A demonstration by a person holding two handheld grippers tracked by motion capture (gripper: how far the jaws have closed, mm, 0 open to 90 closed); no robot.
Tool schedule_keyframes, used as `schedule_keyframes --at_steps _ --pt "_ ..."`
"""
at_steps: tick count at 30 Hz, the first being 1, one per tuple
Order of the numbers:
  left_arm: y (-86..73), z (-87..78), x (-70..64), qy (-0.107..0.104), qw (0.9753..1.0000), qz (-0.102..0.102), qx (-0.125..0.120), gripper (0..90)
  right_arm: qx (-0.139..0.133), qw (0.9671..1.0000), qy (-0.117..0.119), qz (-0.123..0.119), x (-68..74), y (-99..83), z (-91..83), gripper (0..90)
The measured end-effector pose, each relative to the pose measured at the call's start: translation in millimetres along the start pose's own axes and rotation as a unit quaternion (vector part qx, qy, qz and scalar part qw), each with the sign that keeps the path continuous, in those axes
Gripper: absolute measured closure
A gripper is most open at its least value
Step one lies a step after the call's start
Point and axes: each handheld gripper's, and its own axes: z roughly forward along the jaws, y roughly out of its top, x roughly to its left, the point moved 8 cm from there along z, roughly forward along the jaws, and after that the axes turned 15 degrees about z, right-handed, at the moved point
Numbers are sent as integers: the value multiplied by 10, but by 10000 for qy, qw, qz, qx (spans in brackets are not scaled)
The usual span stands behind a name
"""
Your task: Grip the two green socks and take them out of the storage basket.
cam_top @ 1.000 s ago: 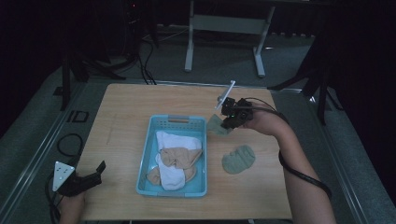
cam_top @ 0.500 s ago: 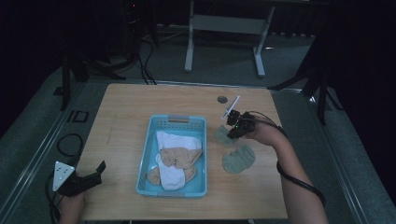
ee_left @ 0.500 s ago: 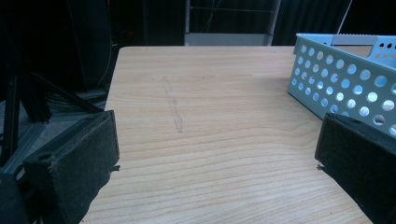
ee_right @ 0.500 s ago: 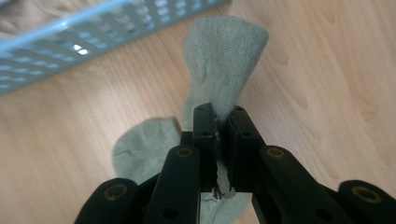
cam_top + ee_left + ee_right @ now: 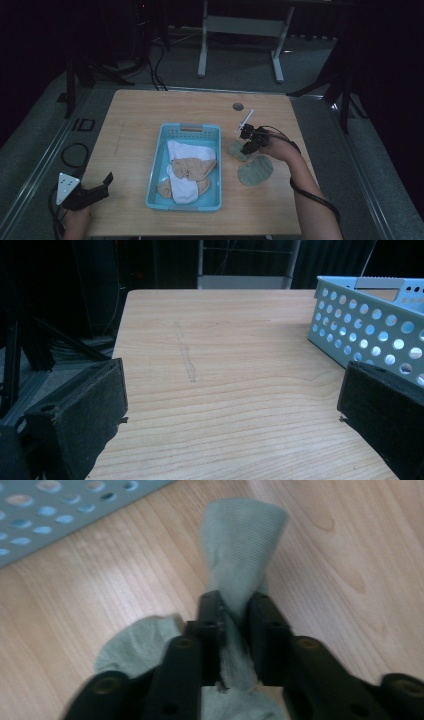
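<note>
A grey-green sock (image 5: 243, 540) is pinched between the jaws of my right gripper (image 5: 234, 611), which is shut on it just above the table. In the high view this right gripper (image 5: 245, 144) sits right of the blue basket (image 5: 156, 159), with the held sock (image 5: 237, 150) touching the table. A second grey-green sock (image 5: 255, 170) lies flat just below it. The basket holds white socks (image 5: 183, 150) and tan socks (image 5: 194, 168). My left gripper (image 5: 100, 186) rests at the table's front left corner, open, with nothing between its jaws (image 5: 230, 405).
The basket's perforated wall (image 5: 365, 335) stands right of the left gripper. A small round dark mark (image 5: 238, 106) sits on the table behind the right gripper. A faint pencil line (image 5: 185, 352) runs across the wood. Dark floor and a metal stand (image 5: 240, 30) lie beyond the table.
My right gripper has come down and toward the near side with the sock, lowering it to the table beside the second sock. The left gripper has stayed still.
</note>
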Motion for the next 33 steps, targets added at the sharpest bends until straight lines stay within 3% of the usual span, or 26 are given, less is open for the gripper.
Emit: schedule_keyframes --at_steps 13,16,20,25,33 --pt "-2 3 1 7 10000 17 20 0 -257 9994 -111 206 -111 -91 -194 415" --pt "-2 3 2 12 10000 14 23 0 -425 9985 109 341 -145 -141 -275 296" --pt "-2 3 2 17 10000 20 24 0 -553 9971 251 461 -187 -218 -341 261" --pt "-1 3 0 24 10000 25 20 0 -567 9969 210 504 -237 -310 -362 216" --pt "0 2 0 25 10000 21 11 0 -757 9937 183 807 -373 -540 -361 208"
